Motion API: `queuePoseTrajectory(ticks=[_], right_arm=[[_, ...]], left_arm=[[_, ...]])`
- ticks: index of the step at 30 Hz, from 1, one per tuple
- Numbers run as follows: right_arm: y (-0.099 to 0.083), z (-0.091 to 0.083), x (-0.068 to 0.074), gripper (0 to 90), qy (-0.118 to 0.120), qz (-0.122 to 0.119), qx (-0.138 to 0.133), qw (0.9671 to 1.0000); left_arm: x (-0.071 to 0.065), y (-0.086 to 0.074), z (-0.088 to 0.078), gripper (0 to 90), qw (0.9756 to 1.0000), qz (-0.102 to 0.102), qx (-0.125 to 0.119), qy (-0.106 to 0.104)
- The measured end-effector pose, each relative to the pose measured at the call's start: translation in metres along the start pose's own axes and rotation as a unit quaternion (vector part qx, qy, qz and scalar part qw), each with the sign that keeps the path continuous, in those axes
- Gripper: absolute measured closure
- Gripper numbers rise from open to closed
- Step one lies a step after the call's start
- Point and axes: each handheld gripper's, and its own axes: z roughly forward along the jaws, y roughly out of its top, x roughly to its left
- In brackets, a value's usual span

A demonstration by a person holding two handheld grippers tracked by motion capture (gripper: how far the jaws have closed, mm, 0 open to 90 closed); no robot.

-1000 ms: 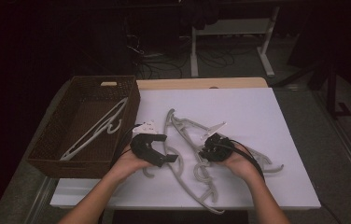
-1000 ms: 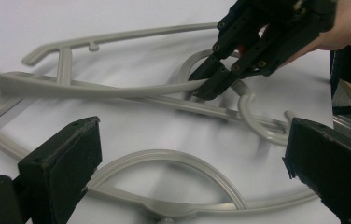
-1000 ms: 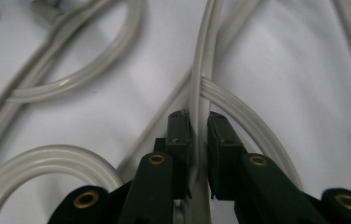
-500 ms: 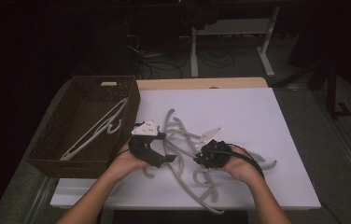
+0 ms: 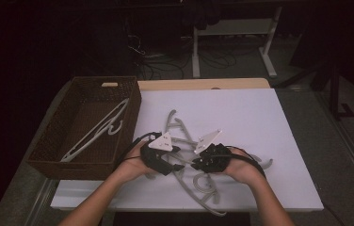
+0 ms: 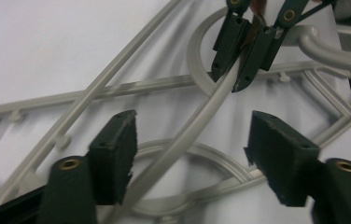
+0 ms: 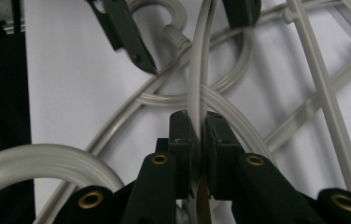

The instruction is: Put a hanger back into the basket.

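Right gripper [image 7: 197,135] jaws clamped on a thin grey plastic hanger bar [image 7: 198,70] — smooth, curved — above the white desk [image 5: 241,108]. Left gripper [image 6: 190,154] jaws had just been closing, pads astride the bar, not touching.

Counter [image 5: 260,122] seen from fixed high view, above person's side, faced forward and down, whole white top and basket [image 5: 85,122] taken in from afar. Left gripper view carried on left hand-held gripper [image 6: 190,158], aimed along own jaws, very near hangers [image 6: 197,126]. Right gripper view carried on right hand-held gripper [image 7: 199,140], equally near. Shared by all three: tangle of grey hangers mid-counter; opposite gripper caught at top of each gripper view.
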Motion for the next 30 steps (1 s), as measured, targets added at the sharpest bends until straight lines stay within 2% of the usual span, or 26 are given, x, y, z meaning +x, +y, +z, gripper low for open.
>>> queuePoseTrajectory(ticks=[5,10,15,18,20,22,24,25,30], right_arm=[[0.001,0.0,0.001,81.5,0.013,-0.007,0.001,0.9999],[0.002,0.0,0.003,81.5,0.024,-0.018,0.005,0.9995],[0.002,-0.001,0.002,80.7,0.033,-0.023,0.002,0.9992],[0.002,-0.002,0.0,76.2,0.041,-0.022,-0.004,0.9989],[0.002,-0.005,-0.002,70.5,0.044,-0.01,-0.014,0.9989],[0.001,-0.008,-0.004,66.3,0.046,0.0,-0.029,0.9985],[0.001,-0.011,-0.007,60.9,0.04,0.01,-0.037,0.9984],[0.001,-0.013,-0.008,58.5,0.037,0.016,-0.043,0.9982],[0.001,-0.022,-0.015,45.8,0.015,0.049,-0.08,0.9954]], left_arm=[[-0.002,-0.001,0.007,53.3,0.9993,0.031,0.02,-0.006],[-0.005,-0.001,0.011,65.8,0.998,0.054,0.032,-0.002],[-0.005,-0.002,0.01,71.2,0.997,0.068,0.031,-0.017],[-0.007,-0.003,0.012,74.7,0.9955,0.081,0.038,-0.031],[-0.01,-0.002,0.013,78.3,0.9944,0.09,0.042,-0.034],[-0.011,-0.001,0.013,81.2,0.995,0.086,0.04,-0.034],[-0.01,-0.001,0.012,81.4,0.9948,0.089,0.039,-0.029],[-0.009,-0.002,0.011,81.4,0.9954,0.083,0.036,-0.032],[-0.01,-0.002,0.01,81.6,0.9952,0.083,0.039,-0.034]])
